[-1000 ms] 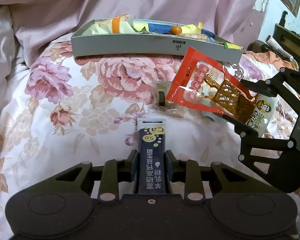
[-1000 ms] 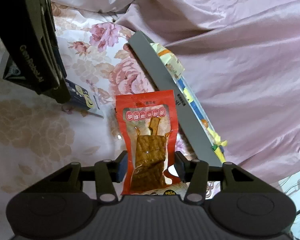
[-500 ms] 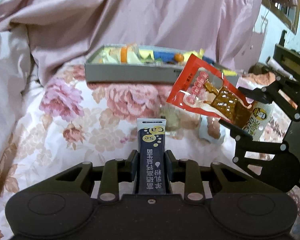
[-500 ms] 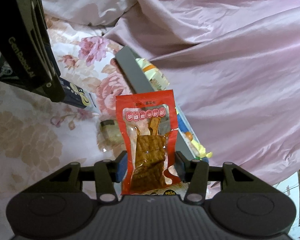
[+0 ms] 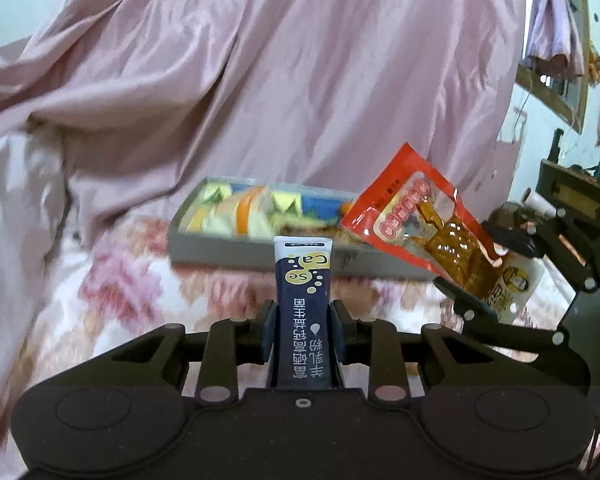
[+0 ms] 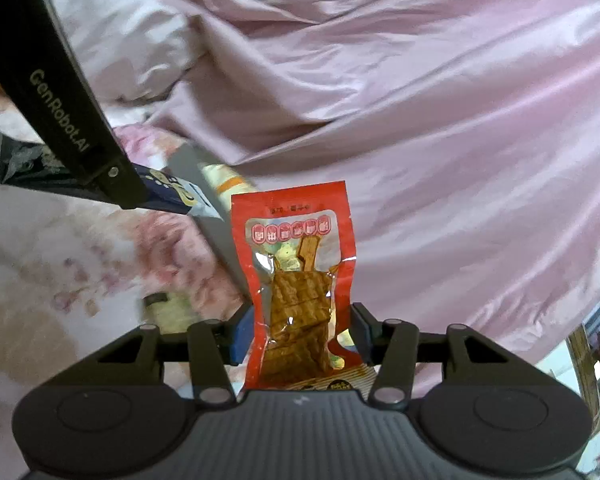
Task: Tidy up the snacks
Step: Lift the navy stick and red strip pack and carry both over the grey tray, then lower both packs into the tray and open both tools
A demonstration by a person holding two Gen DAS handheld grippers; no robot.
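Snacks in both tongs, bed below. Left tongs clamped tight on dark blue sachet, which stands upright between the pads, printed end pointing ahead. Right tongs pinch red snack pouch low down, together with a second, paler packet behind it; most of the pouch's length stands free above the pads. Grey tray sits ahead on floral bedspread, already crowded with yellow, orange and blue wrappers; pink sheet heaped behind it. A small pale packet lies loose on the bedspread near the tray. Judged step: carrying both loads to the tray. To do it well, bring each over the near wall with clearance, lower into a gap between wrappers, then release one side at a time so the pouches don't collide; the red pouch is floppy and may hang on the rim, so lay it flat. Against a second earlier: both tongs have risen and tipped toward level, tray now sits lower and farther in the left view, more pink sheet fills both views; grips unchanged.
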